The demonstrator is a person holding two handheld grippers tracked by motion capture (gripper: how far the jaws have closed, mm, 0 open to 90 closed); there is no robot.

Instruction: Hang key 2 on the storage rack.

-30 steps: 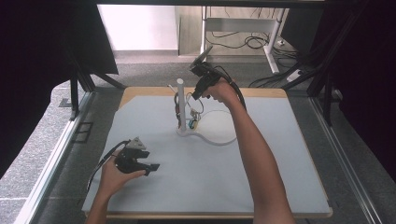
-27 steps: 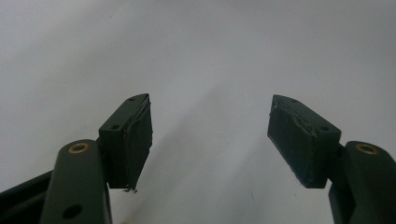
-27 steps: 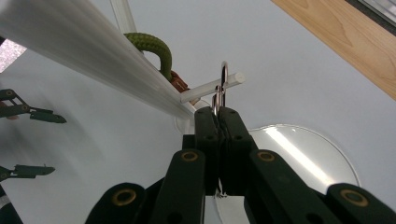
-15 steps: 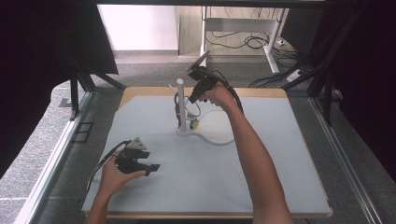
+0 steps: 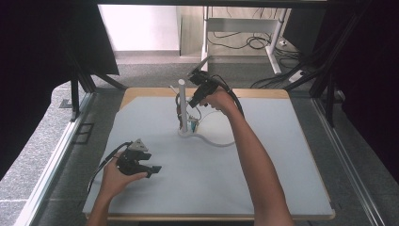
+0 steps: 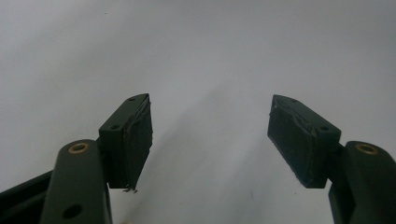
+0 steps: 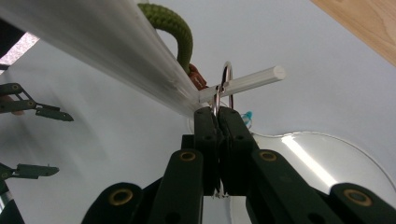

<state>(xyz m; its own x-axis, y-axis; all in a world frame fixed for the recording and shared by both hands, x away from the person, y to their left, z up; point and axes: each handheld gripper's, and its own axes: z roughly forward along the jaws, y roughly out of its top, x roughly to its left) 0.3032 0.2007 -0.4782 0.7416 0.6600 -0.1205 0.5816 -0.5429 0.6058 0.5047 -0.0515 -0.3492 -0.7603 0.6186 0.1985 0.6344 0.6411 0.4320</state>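
A white stand with an upright post rises from a clear base at the middle back of the grey mat. My right gripper reaches down beside the post from the right. In the right gripper view its jaws are shut on a thin metal ring, which hangs around a white side peg. A green cord loops over the post just behind. My left gripper rests low on the mat at the front left, and its jaws are open with nothing between them.
The grey mat covers a wooden table whose edge shows at the back. Small coloured items hang low on the stand. Black frame legs stand off the table at the left, with cables on the floor behind.
My right hand has shifted slightly by the post, with its jaws still pinched on the ring. The left hand and its gripper have not moved.
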